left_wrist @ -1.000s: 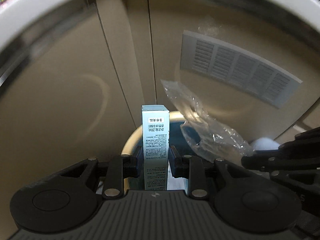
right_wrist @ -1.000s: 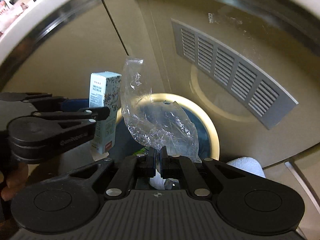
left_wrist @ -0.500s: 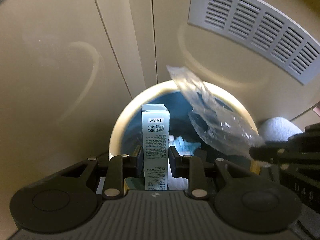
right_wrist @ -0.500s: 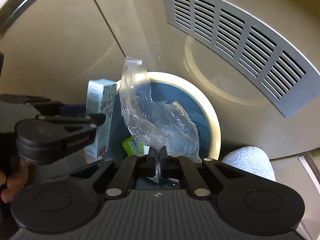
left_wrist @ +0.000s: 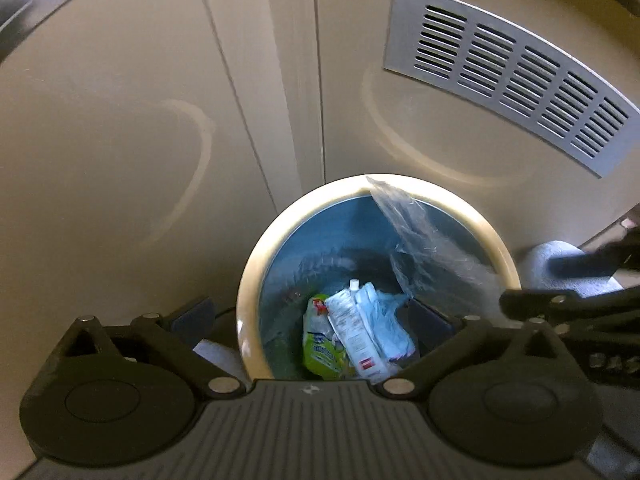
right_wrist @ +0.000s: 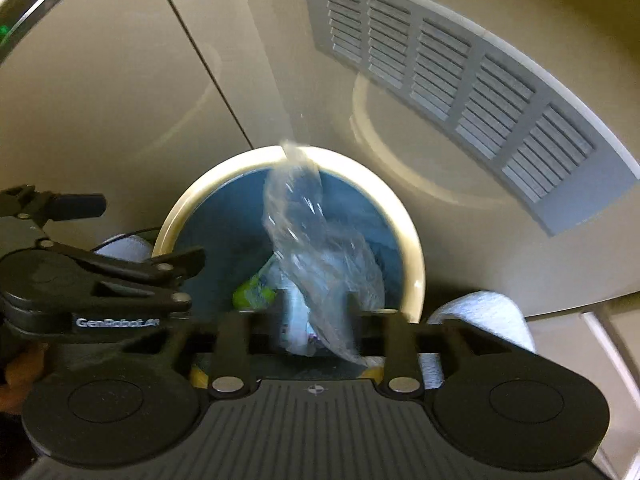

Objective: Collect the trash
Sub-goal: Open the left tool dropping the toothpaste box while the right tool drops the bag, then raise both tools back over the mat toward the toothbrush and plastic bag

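The clear plastic wrapper (right_wrist: 316, 256) hangs over the mouth of the round bin (left_wrist: 256, 264), its lower end loose between the right gripper (right_wrist: 316, 320) jaws, which are opening and no longer pinch it. Down in the bin, among other litter, lies the small carton (left_wrist: 354, 332). The left gripper (left_wrist: 312, 316), just left of the right one, is spreading wide with nothing between its jaws. Beyond, a beige cabinet carries a grey vent (left_wrist: 508, 76).
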`<control>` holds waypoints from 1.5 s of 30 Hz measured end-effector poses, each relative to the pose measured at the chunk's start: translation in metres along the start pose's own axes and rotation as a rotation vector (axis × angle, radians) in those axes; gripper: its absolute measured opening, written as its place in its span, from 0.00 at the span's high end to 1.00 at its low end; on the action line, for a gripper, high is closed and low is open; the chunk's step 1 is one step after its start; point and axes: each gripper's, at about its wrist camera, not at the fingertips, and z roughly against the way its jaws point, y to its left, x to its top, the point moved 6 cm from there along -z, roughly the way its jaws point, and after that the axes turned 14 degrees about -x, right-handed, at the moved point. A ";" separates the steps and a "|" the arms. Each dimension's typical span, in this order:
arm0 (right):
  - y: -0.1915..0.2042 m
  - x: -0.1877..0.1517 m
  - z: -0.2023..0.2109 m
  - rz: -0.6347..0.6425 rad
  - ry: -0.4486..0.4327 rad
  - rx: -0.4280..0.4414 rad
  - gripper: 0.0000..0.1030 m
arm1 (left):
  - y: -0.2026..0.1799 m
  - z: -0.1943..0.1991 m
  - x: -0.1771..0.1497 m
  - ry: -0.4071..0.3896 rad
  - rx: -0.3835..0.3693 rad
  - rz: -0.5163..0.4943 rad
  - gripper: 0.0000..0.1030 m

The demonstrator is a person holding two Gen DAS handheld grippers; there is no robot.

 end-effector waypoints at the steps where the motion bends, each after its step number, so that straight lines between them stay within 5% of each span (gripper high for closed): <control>1: -0.002 0.001 0.007 0.006 -0.015 0.001 0.34 | 0.003 0.008 0.000 -0.012 0.000 0.006 0.00; 18: -0.025 0.003 0.127 -0.034 -0.304 0.050 0.25 | 0.009 0.153 0.007 -0.319 0.027 0.087 0.00; 23: -0.019 0.002 0.152 -0.002 -0.374 0.066 0.24 | -0.014 0.171 0.019 -0.383 0.022 0.028 0.00; 45: -0.028 -0.009 0.175 -0.039 -0.443 0.090 0.22 | -0.042 0.193 0.013 -0.438 0.050 -0.053 0.00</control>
